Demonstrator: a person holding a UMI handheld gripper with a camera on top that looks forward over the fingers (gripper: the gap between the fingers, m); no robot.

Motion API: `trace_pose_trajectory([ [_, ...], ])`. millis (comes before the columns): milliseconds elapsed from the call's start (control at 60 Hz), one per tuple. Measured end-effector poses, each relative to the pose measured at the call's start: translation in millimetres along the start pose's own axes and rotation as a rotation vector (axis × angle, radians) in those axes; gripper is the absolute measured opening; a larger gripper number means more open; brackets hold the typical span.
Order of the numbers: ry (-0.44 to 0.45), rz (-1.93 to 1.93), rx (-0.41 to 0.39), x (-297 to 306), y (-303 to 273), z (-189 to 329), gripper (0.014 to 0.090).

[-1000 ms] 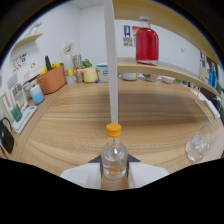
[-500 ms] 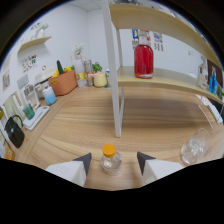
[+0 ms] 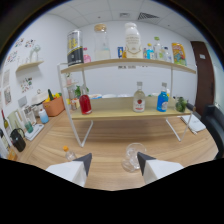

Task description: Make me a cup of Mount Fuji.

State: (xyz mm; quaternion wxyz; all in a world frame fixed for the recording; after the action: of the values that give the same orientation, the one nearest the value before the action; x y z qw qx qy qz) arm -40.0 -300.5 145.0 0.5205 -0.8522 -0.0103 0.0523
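Your gripper [image 3: 112, 162] is hanging with its 2 fingers [image 3: 82, 162] spread wide apart, holding nothing and touching nothing. Just ahead of the right finger, a clear glass [image 3: 133, 156] is standing upright on the wooden table [image 3: 105, 137], its mouth facing up and its long axis vertical; part of its right side is sitting behind that fingertip, so you cannot tell whether they are touching. Just outside the left finger, a small bottle with an orange cap [image 3: 69, 153] is standing upright too, cap pointing up, beside the finger and not between the 2.

Beyond them, a white-framed 2-tier shelf [image 3: 127, 113] is spanning the table. On its lower board you are looking at a red bottle [image 3: 85, 104] toward the left, then a clear bottle with a red label [image 3: 139, 100] and a blue bottle [image 3: 162, 99] toward the right, all upright. The upper board is carrying a dark canister [image 3: 74, 47], a clear jar [image 3: 102, 43] and a large white bottle [image 3: 132, 40]. Off to the left, an orange basket [image 3: 54, 105] is sitting beside the wall.
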Motion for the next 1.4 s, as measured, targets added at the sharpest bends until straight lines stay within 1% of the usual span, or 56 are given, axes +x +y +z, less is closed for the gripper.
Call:
trace_pose_trajectory([
  [83, 0.015, -0.011, -0.006, 33.0, 6.9, -3.1, 0.0854],
  [167, 0.008, -0.018, 0.023, 59.4, -5.0, -4.0, 0.0853],
  [267, 0.005, -0.024, 0.072, 89.7, -34.7, 3.0, 0.0854],
  [467, 0.008, -0.041, 0.160, 139.9, -95.5, 44.3, 0.0851],
  [533, 0.003, -0.053, 0.172, 151.6, -107.8, 62.5, 0.0849],
  [633, -0.006, -0.036, 0.169, 163.1, -119.9, 88.0, 0.0837],
  [683, -0.013, -0.033, 0.170, 165.1, -124.0, 100.2, 0.0811],
  [783, -0.003, -0.036, 0.173, 171.2, -131.2, 121.8, 0.0709],
  [833, 0.005, -0.031, 0.165, 173.0, -132.7, 130.9, 0.0637],
  [900, 0.021, -0.025, 0.148, 176.4, -131.6, 138.6, 0.0518],
  [950, 0.009, -0.017, 0.140, 174.5, -130.5, 141.8, 0.0465],
  [1000, 0.009, -0.020, 0.137, 174.8, -129.6, 142.8, 0.0377],
  [1067, 0.036, -0.050, 0.144, 180.2, -130.1, 141.8, 0.0371],
  [1200, 0.038, -0.060, 0.135, 179.4, -127.9, 135.9, 0.0364],
  [1333, 0.044, -0.043, 0.172, 176.2, -134.6, 105.5, 0.0360],
  [1400, 0.038, -0.031, 0.177, 172.5, -127.5, 86.7, 0.0359],
])
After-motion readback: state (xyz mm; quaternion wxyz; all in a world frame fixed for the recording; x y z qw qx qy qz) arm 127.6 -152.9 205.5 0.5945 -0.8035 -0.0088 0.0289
